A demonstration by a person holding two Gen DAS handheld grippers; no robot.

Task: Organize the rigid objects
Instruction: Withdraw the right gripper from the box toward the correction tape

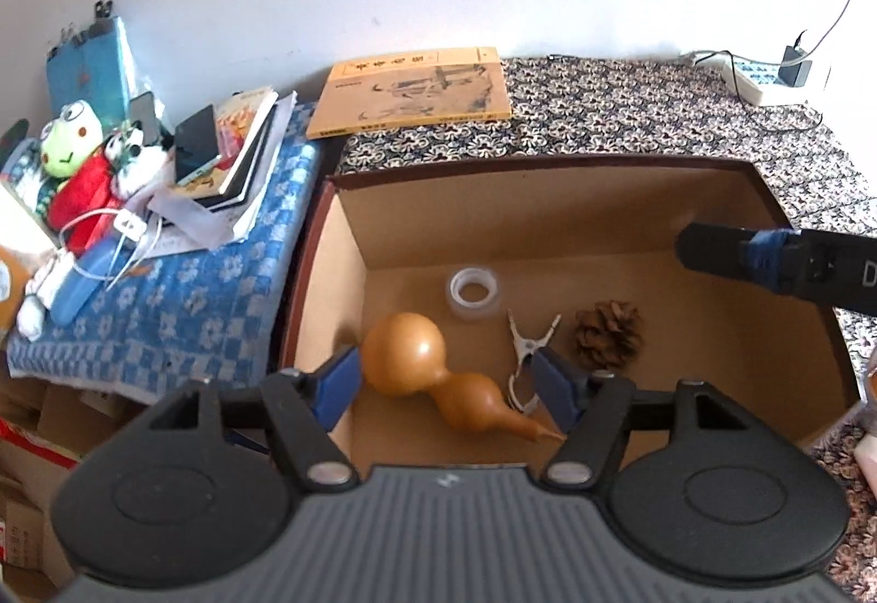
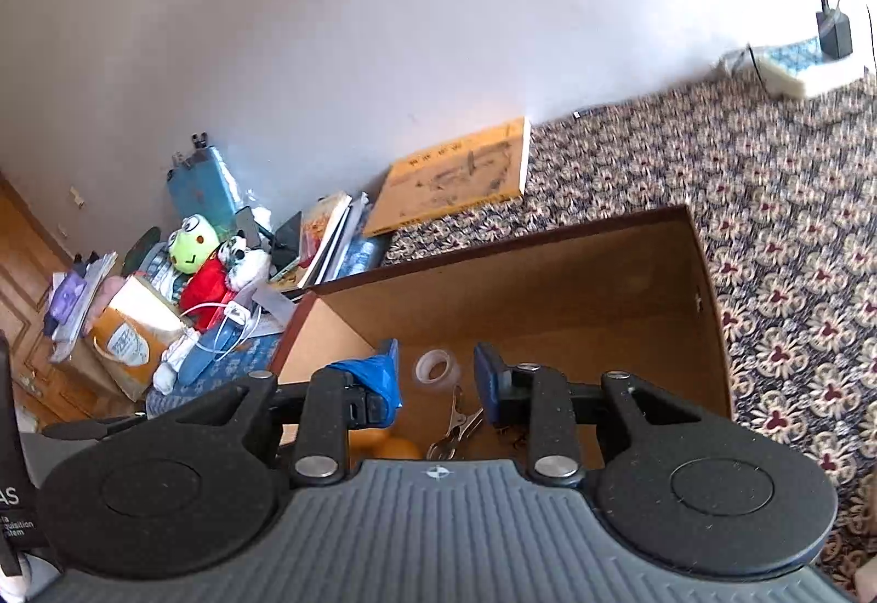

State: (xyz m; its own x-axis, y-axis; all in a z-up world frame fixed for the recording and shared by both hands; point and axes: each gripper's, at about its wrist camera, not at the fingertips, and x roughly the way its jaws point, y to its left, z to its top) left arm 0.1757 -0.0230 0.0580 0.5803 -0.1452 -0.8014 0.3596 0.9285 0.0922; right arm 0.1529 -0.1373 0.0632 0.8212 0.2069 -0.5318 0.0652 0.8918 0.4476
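Gourd (image 1: 433, 378) in cardboard box (image 1: 548, 219) (beside tape roll (image 1: 474, 290)), left gripper (image 1: 446, 384) fingers wide, right gripper (image 2: 438, 381) parted, empty.

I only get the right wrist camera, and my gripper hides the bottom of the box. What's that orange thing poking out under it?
Observer: A tan gourd, lying on its side on the floor of the cardboard box.
Operator: Is anything next to the metal clip?
Observer: Yes. In the left wrist view, a pine cone sits just to the right of it.
Operator: Where's the other gripper?
Observer: The left gripper hangs open over the box, with one finger on each side of the gourd.
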